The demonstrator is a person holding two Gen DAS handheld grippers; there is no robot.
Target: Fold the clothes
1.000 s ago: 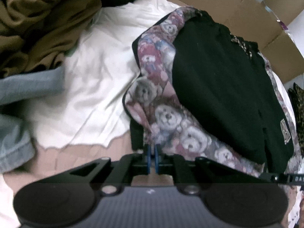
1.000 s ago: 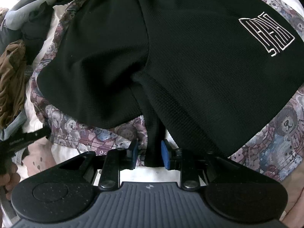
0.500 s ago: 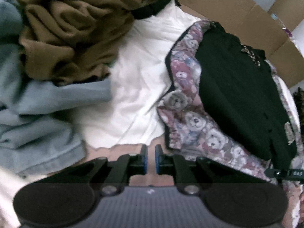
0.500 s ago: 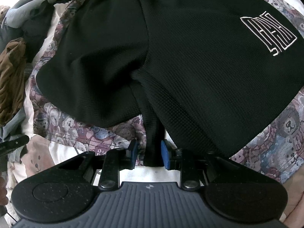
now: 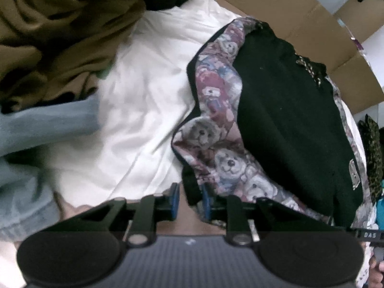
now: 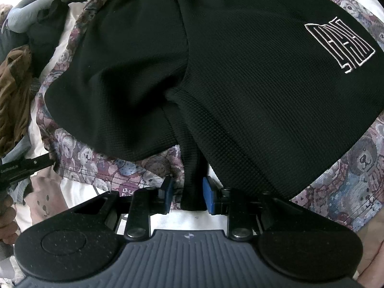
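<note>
1. Two garments are stacked on a white sheet (image 5: 144, 110): black shorts (image 6: 216, 84) lie spread flat on a teddy-bear print piece (image 5: 216, 144), and no fold is seen in either yet.
2. The task is judged barely begun; both stacked pieces and a loose pile at the far left remain to be folded.
3. The left hand-held gripper (image 5: 189, 202) is seen parted, with a dark hem of the print piece between its blue pads but not visibly pinched.
4. The right hand-held gripper (image 6: 187, 195) is also parted; the crotch hem of the shorts hangs between its pads, and whether it is clamped cannot be told.
5. Only in the left view are a brown garment (image 5: 60, 36), a grey-blue one (image 5: 36, 129) and cardboard (image 5: 300, 24) at the far right shown.
6. Only in the right view are the white embroidered logo (image 6: 340, 45), the drawstring at the waistband and the waffle weave shown.
</note>
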